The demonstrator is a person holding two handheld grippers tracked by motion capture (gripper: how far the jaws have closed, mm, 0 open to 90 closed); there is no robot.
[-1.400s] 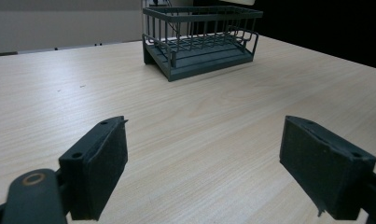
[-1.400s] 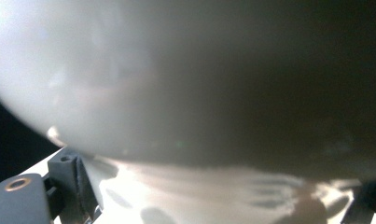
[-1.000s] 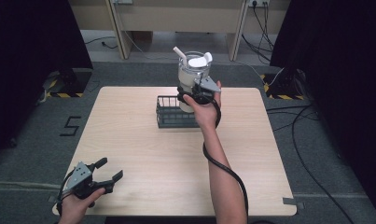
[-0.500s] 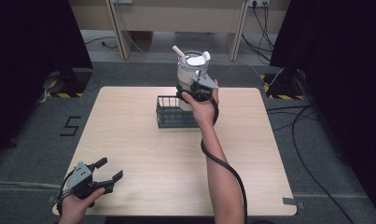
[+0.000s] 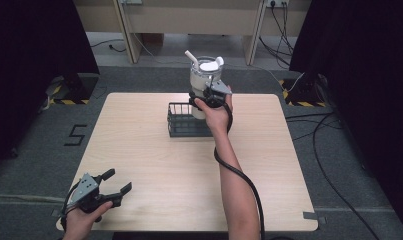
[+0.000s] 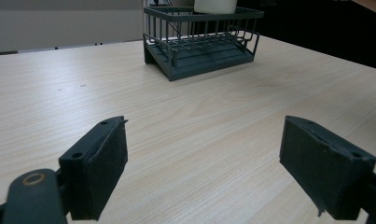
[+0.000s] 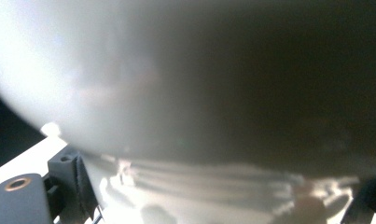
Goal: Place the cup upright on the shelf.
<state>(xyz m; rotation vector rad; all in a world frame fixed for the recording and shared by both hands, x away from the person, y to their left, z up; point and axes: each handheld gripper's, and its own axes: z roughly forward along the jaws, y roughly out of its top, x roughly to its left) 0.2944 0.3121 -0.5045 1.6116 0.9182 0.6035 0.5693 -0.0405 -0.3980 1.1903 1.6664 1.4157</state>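
Holding a white jug [image 5: 205, 80] above the far right end of a dark wire rack [image 5: 184, 122], with the right gripper [image 5: 207, 98] clamped around the jug's lower body; seen from the right gripper view as a pale curved wall [image 7: 129, 70] pressed close between the jaws, too blurred to tell more than contact. Carrying a lid or spout piece on top, detail too small to name. Sitting on the far middle of the wooden table [image 5: 154, 165], the rack, with the jug's base [image 6: 215, 5] showing above its far rail in the left gripper view. Resting idle at the near left corner, the left gripper [image 5: 110, 189], jaws spread wide and grasping nothing, well apart from the rack. Judged as mid-transfer: either lifting the jug clear of the rack or bringing it down into it, not decidable from one moment. Calling next for a steady, upright carry, keeping the base clear of the rack's rail, and a firm grip kept until the jug stands on a flat surface.
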